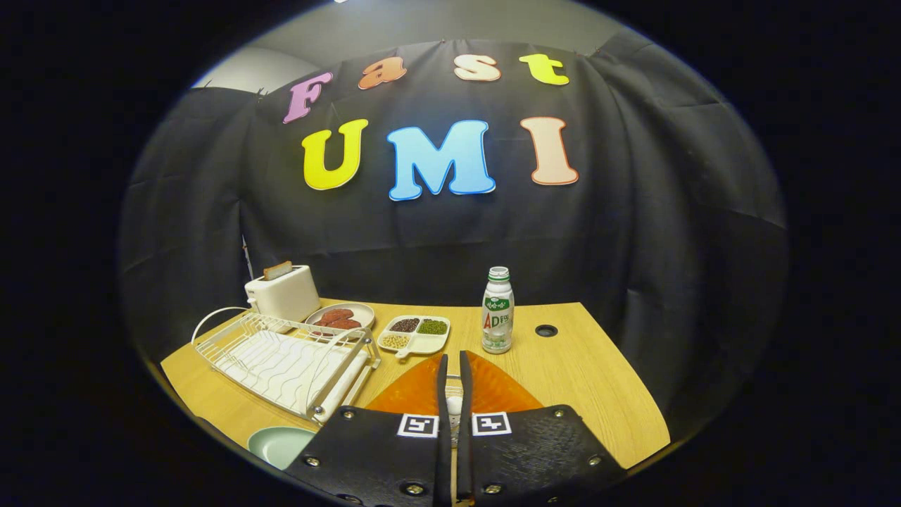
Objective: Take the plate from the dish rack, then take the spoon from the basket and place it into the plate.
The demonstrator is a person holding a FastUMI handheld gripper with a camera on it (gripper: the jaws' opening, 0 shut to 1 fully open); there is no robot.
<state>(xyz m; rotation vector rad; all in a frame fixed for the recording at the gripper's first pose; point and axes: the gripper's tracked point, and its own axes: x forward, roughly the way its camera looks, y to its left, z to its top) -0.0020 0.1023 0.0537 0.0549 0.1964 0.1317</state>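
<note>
Gripper (pixel 455 366) fingers nearly together, clamped on spoon (pixel 455 405), bottom centre. Plate (pixel 280 444) seen lower left on table (pixel 577 373), just beside dish rack (pixel 281 359). Basket partly hidden behind fingers.

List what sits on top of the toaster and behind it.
A slice of bread pokes out of the toaster. Behind it hangs the black cloth wall; the table there is hidden. The tongs are nearly closed.

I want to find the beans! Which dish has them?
Start at the white toaster at the back of the wooden table. Right of it sits a round plate of red food, then the divided tray. Unlike that plate, it has three compartments: dark, green and pale.
</note>
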